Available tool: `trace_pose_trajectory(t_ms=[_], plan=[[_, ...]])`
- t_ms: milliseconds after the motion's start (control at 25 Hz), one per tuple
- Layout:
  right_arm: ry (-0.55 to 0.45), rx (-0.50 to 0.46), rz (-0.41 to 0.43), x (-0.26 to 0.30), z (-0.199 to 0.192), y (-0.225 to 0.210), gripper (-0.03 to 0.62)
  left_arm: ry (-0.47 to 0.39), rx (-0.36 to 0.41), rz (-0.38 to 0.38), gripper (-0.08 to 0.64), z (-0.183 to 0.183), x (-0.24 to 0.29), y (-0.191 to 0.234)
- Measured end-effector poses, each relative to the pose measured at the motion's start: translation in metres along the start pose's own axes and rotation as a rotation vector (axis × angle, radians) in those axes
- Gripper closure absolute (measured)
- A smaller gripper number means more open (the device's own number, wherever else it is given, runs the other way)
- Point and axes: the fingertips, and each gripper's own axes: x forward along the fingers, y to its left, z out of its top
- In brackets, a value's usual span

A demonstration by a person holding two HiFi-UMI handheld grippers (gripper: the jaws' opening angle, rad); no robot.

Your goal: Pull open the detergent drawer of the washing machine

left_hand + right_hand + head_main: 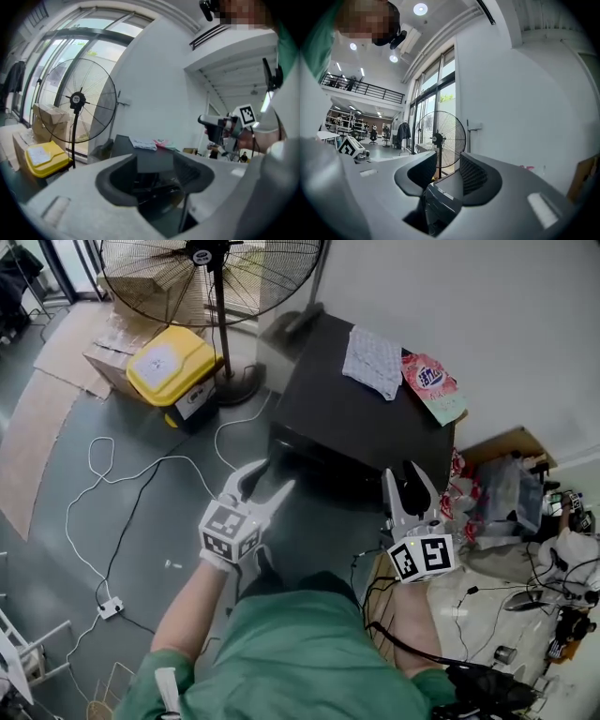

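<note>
Left gripper (265, 480) and right gripper (404, 486) hover before the washing machine (361, 423), jaws apart, empty.

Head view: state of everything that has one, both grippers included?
left gripper: open, empty.
right gripper: open, empty.
washing machine: no drawer seen pulled out.
yellow bin: lid shut.
fan: upright; spinning or not, cannot tell.
cloth: lying flat on the machine.
pink pouch: lying flat on the machine.
</note>
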Motion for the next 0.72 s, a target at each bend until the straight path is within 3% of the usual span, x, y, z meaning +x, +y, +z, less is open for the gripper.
trace_pose_trajectory(t_ms=[280, 520, 720], plan=[[0.026, 0.014, 0.041, 0.037, -0.008, -0.017, 0.437, 0.070, -0.102, -0.103, 0.296, -0.037, 0.048, 0.014], [0.056, 0.050, 0.127, 0.073, -0.031, -0.043, 0.437, 0.117, -0.200, -0.083, 0.284, -0.076, 0.087, 0.030], [0.074, 0.077, 0.196, 0.095, -0.042, -0.062, 0.437, 0.114, -0.352, -0.061, 0.272, -0.111, 0.114, 0.053]])
